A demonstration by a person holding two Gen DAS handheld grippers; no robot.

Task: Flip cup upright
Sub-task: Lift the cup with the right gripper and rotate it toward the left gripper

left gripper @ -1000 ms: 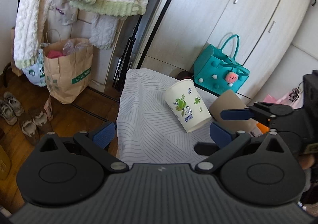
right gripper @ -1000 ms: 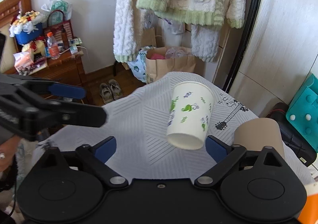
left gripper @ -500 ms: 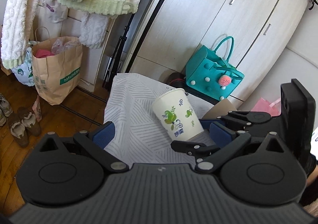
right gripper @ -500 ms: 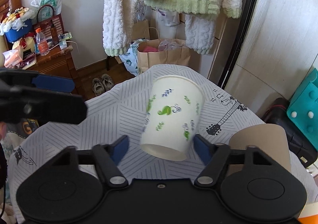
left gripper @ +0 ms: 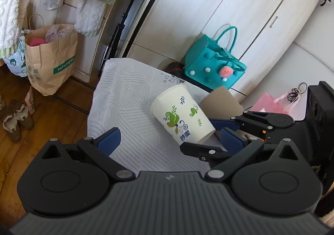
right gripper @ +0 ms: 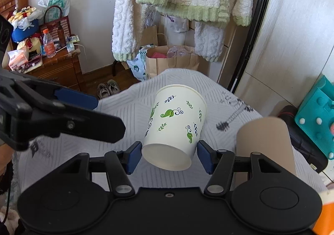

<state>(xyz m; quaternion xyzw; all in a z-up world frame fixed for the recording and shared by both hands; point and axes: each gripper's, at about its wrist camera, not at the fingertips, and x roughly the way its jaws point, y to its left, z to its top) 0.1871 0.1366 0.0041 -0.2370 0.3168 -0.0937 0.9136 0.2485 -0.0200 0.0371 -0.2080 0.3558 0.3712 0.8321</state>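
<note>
A white paper cup with green leaf prints lies on its side on the striped cloth of a small table, base toward my right gripper. My right gripper is shut on the cup's base end, with a blue pad against each side. The cup also shows in the left wrist view, with the right gripper's fingers at its base. My left gripper is open and empty, just left of the cup and apart from it.
A brown paper cup lies on the table right of the white cup. A teal handbag sits on the floor by a wardrobe. A paper bag and shoes stand left of the table.
My right gripper has moved forward and closed its pads onto the cup's base end. The left gripper has shifted a little, and stays open.
</note>
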